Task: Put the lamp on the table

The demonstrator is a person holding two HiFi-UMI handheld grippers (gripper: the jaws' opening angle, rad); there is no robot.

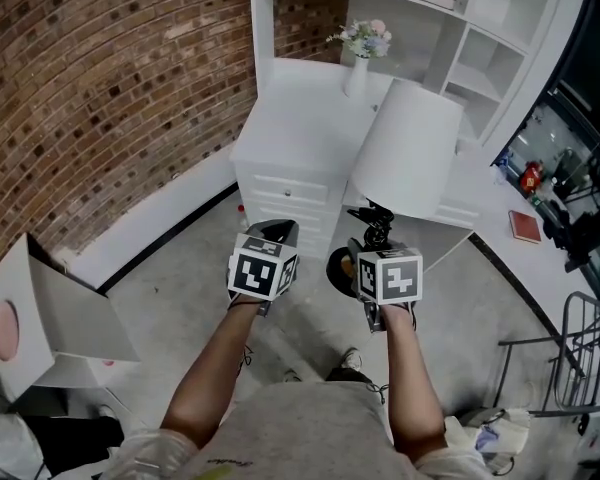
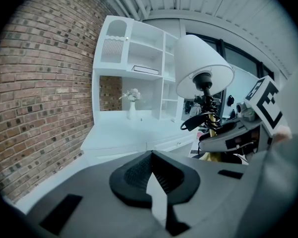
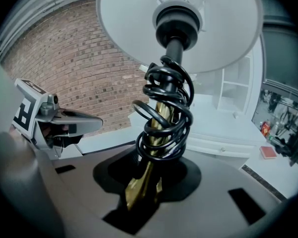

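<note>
My right claw is clamped on the brass stem of the lamp, under the coiled cord, so it hangs in the air before the white counter. My left claw seems closed together, empty.

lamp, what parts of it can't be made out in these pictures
- Lamp base: in the right gripper view, the right gripper's own body covers it. In the head view, its marker cube covers most of it.
- Bulb: in the head view, the shade hides it. In the right gripper view, the top edge cuts it off.
- Cord plug: in the right gripper view it is lost among the coils. Elsewhere it is too small to tell.
</note>
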